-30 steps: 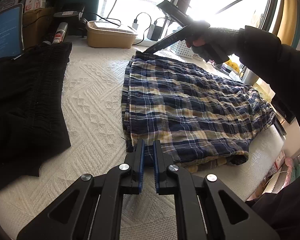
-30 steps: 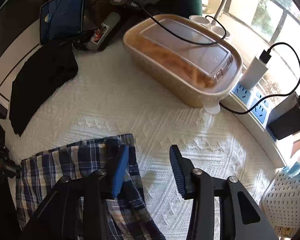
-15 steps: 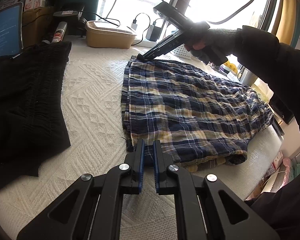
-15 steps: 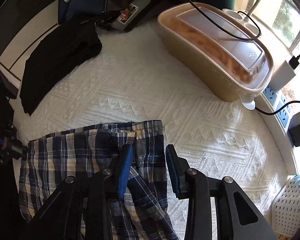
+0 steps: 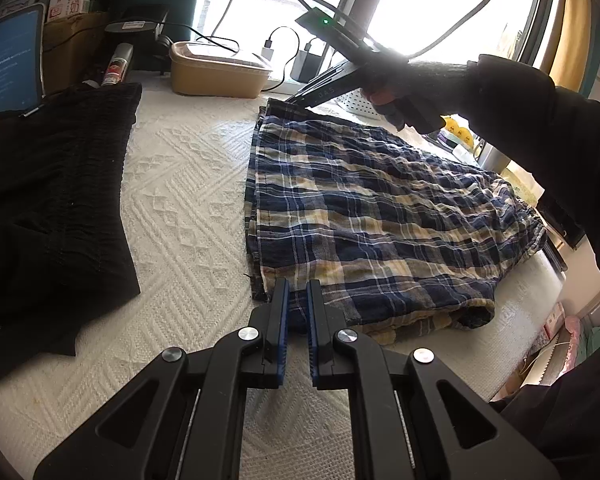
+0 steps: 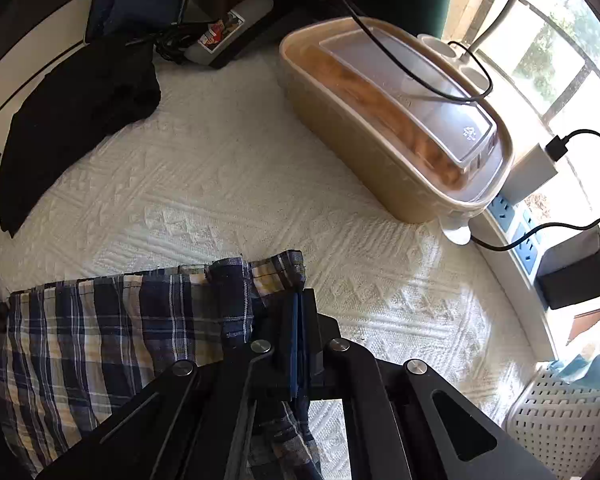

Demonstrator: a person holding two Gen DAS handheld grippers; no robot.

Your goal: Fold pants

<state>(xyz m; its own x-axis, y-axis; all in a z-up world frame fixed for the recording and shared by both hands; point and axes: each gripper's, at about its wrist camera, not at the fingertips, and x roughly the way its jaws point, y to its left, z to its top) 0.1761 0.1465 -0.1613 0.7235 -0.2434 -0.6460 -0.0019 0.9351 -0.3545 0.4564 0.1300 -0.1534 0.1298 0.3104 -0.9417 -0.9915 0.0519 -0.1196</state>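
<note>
Blue, navy and cream plaid pants [image 5: 380,216] lie folded flat on a white textured cover [image 5: 180,184]. My left gripper [image 5: 296,292] is at the near left corner of the pants, its blue-padded jaws nearly closed with a narrow gap and cloth between the tips. My right gripper [image 6: 298,308] is shut on the far left corner of the pants [image 6: 140,320]; it also shows in the left wrist view [image 5: 300,98], held by a gloved hand.
A black garment [image 5: 48,200] lies on the left. A tan lidded box [image 6: 388,120] stands at the back with chargers, cables and a power strip [image 6: 516,220] by the window. A blue screen [image 5: 8,64] stands far left. A white perforated basket [image 6: 560,420] is at the right.
My right gripper came down onto the far corner of the pants and its jaws closed on the cloth. My left gripper stayed at the near corner.
</note>
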